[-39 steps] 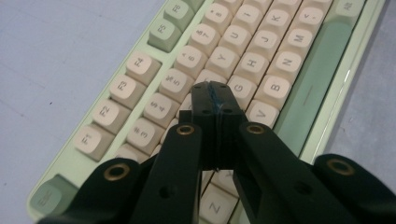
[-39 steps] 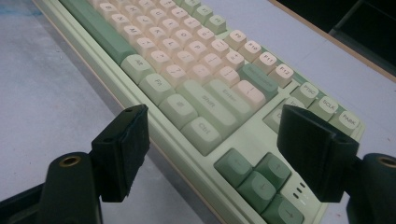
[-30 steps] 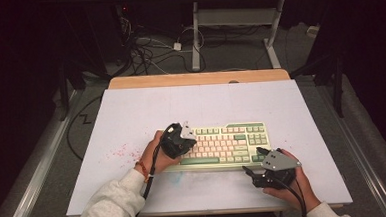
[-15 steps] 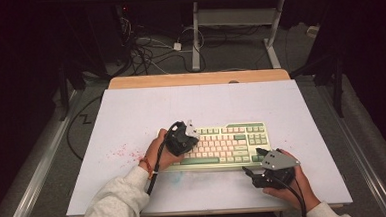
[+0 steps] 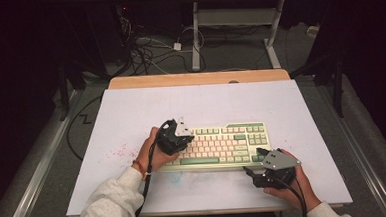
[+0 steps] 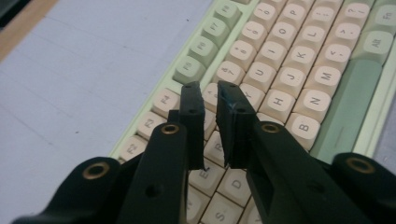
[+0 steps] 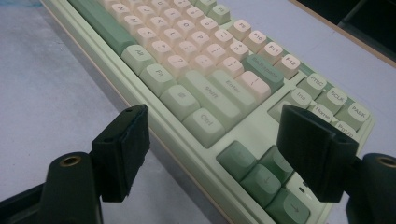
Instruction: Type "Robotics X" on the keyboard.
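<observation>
Far left of the white table sheet (image 5: 205,103): a scatter of pink specks (image 5: 118,152), well apart from the work.

Next, the left gripper (image 5: 184,139) in the left hand (image 5: 151,153), over the left end of the keyboard (image 5: 223,144). Seen from its own camera (image 6: 210,91): jaws just been opening, now parted by a slim gap, nothing between them, tips poised above the cream letter and number keys (image 6: 275,100) (cannot tell whether a tip touches a cap).

Centre: keyboard lying flat near the front edge of the sheet, long side toward the person.

Right: the right gripper (image 5: 254,163) in the right hand (image 5: 290,188), at the keyboard's front right corner. From its own camera (image 7: 212,116): jaws spread wide, 1 over the bare sheet in front of the case, 1 over the green arrow keys (image 7: 254,175), pressing on nothing.

Likely step: working on single keys at the left end, with the right side ready to steady the case. Next move, by judgement: lower the slightly parted left tips squarely onto or around 1 cap without clipping its neighbours, and close the right jaws on the corner only if the case slides.

Nearest thing to a container: the pale green keyboard case (image 7: 243,128), every visible slot filled with a keycap.
</observation>
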